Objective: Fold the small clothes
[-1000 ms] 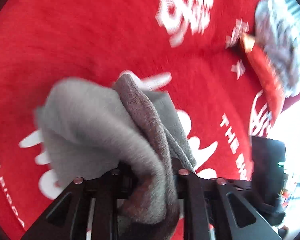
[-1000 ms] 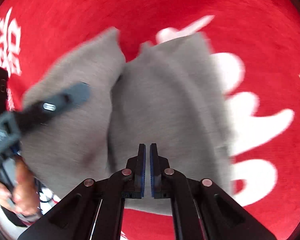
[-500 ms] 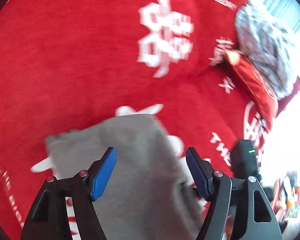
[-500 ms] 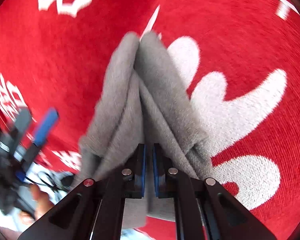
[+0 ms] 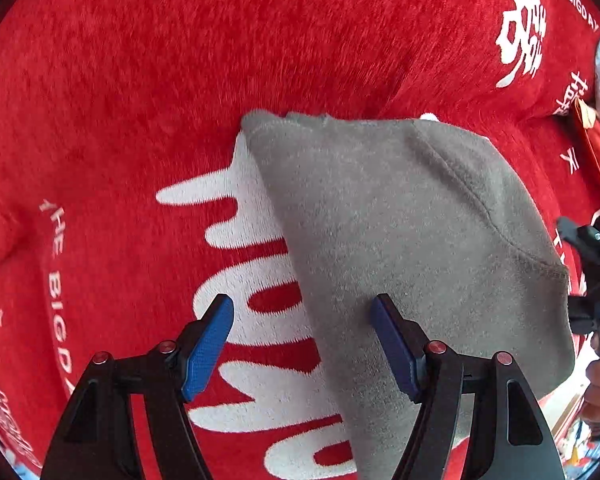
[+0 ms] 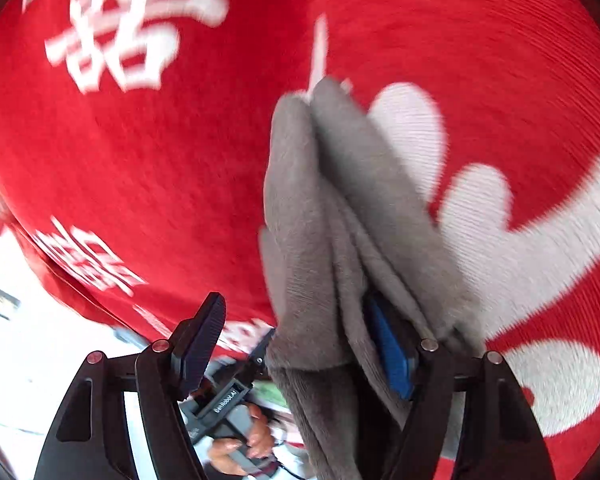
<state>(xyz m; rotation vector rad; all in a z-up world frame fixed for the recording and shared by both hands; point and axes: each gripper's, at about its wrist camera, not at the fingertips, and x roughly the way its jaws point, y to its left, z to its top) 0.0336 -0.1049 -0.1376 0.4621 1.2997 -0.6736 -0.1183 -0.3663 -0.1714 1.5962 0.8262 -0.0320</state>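
One gray fleece cloth (image 5: 412,240), folded into layers, lies on a red plush blanket (image 5: 180,60) w/ white lettering incl. "THE BIGDAY". Two grippers. Left gripper (image 5: 302,350): fingers spread wide, holding nothing; the cloth's left edge runs between its two blue pads, right pad (image 5: 394,354) over the cloth, left pad over blanket. Right gripper (image 6: 296,344): also spread wide, gripping nothing, though the cloth's folded layers (image 6: 340,220) drape against its blue right pad (image 6: 388,352). One red pillow (image 5: 598,152) at far right, gray fabric beyond. Bright, washed-out room past the blanket's edge; view blurred.
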